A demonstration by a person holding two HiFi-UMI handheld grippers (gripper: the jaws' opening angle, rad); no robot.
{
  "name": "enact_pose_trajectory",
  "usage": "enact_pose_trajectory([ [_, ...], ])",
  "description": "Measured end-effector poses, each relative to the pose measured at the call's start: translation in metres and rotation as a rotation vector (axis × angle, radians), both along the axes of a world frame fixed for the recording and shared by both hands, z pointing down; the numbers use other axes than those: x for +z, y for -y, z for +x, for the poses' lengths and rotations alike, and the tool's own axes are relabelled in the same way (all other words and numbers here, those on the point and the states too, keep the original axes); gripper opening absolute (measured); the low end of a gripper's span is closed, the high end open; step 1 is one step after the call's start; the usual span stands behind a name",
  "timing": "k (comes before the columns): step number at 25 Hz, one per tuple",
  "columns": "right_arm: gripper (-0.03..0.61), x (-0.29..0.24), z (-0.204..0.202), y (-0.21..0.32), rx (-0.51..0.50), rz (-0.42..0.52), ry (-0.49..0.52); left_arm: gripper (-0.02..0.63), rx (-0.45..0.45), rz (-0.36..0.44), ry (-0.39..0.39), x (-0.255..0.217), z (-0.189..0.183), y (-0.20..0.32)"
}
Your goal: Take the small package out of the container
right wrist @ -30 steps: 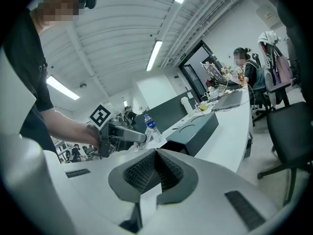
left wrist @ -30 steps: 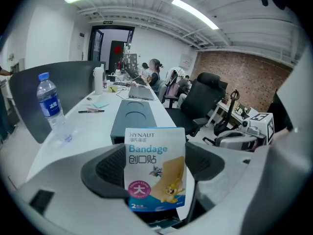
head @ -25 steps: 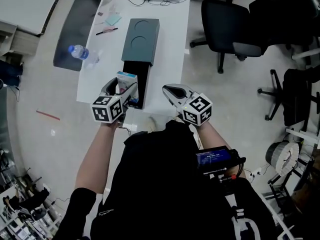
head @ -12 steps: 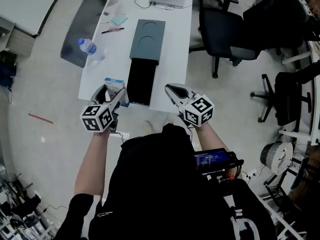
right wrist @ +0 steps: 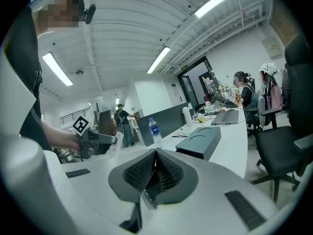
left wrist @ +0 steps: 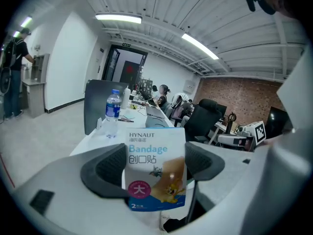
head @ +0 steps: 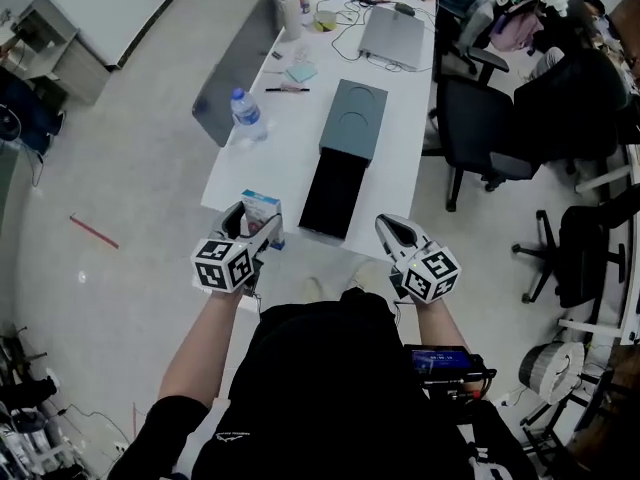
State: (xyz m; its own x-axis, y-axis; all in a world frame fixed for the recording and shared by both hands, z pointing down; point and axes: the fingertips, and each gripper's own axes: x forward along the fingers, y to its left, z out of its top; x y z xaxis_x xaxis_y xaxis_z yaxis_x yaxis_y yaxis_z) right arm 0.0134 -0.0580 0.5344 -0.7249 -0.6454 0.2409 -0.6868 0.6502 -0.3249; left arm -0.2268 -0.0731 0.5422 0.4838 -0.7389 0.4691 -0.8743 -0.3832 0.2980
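White tabletop [head: 275, 153] runs toward the upper middle of the head view over a grey office floor. It carries a water bottle [head: 246, 115], a laptop [head: 395, 36] and the grey-green container [head: 352, 120], whose black drawer [head: 328, 196] is slid open toward the person. Dark office chairs [head: 490, 133] stand at the right. Both forearms reach forward from a black shirt. At lower left of centre, the left gripper [head: 256, 226] pinches the small package [left wrist: 155, 165] upright between its jaws by the table's near edge, just left of the open drawer and outside it. The right gripper [head: 390, 230], lower right of centre, has its jaws pressed together on nothing.
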Motion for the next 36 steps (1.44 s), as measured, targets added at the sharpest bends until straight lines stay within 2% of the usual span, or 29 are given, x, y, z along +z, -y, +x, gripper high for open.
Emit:
enact_pose_trajectory([
  [13, 0.026, 0.000, -0.039, -0.034, -0.004, 0.029, -0.015, 0.380, 0.009, 0.027, -0.053, 0.006, -0.039, -0.043],
  [36, 0.026, -0.005, -0.048, -0.070, 0.025, 0.049, -0.024, 0.380, 0.075, 0.034, -0.086, 0.018, -0.030, -0.087],
])
